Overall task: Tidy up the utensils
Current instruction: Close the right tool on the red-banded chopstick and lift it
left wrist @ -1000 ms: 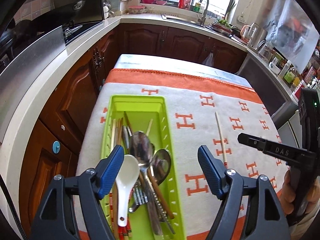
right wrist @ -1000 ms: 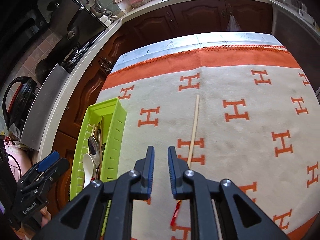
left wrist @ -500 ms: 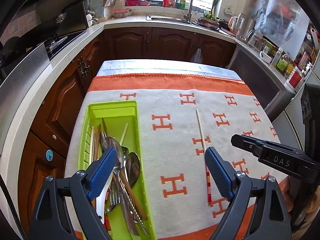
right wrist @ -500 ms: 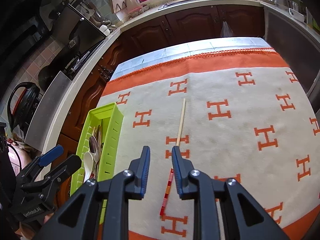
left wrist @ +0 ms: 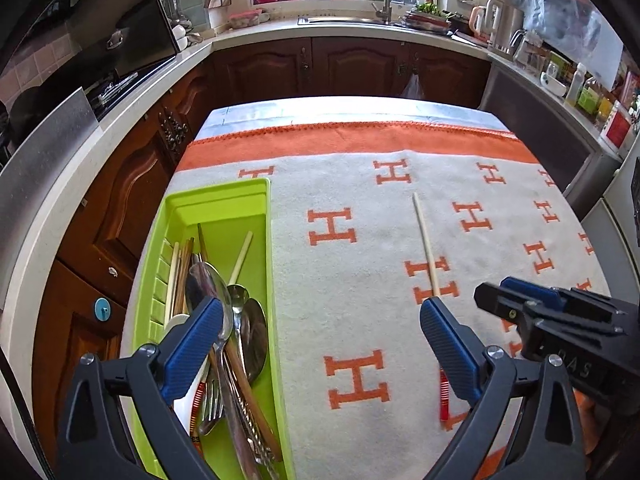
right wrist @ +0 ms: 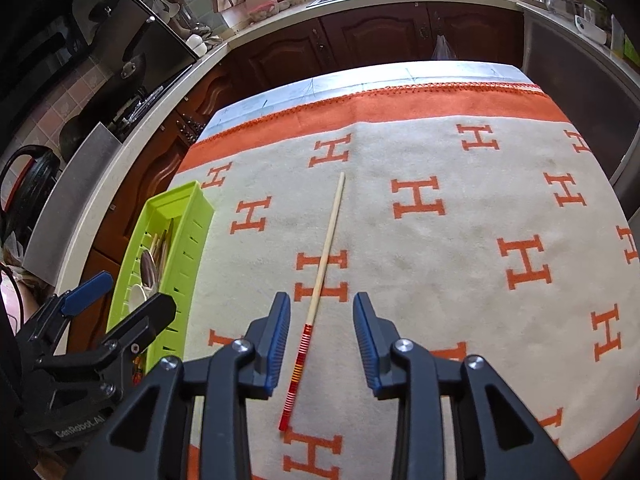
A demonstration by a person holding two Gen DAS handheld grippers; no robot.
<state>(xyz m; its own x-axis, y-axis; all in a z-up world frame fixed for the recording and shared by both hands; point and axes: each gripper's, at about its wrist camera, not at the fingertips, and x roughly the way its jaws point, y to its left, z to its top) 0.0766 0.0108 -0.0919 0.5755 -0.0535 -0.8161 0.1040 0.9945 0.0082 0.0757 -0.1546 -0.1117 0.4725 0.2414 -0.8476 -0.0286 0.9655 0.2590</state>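
A single wooden chopstick [right wrist: 325,258] with a red-striped end lies on the orange-and-cream cloth [right wrist: 460,232]. My right gripper [right wrist: 322,316] hovers over its striped end with jaws opening, the stick lying between the fingers untouched. A lime green tray [left wrist: 224,208] at the table's left edge holds spoons [left wrist: 208,284], forks and several chopsticks. My left gripper [left wrist: 320,324] is open wide, still opening, empty, its left finger over the tray, its right finger near the lone chopstick [left wrist: 426,246]. The right gripper [left wrist: 532,304] shows at the right of the left wrist view.
The table's left edge drops off beside dark wooden cabinets [left wrist: 120,200]. A counter with a stove [left wrist: 132,60] and a sink [left wrist: 376,12] runs around the back. The left gripper [right wrist: 88,308] shows beside the tray [right wrist: 176,240] in the right wrist view.
Both grippers' jaws have spread wider. The left gripper has shifted right, off the tray toward the bare cloth. The right gripper has come down over the chopstick, which now lies between its fingers.
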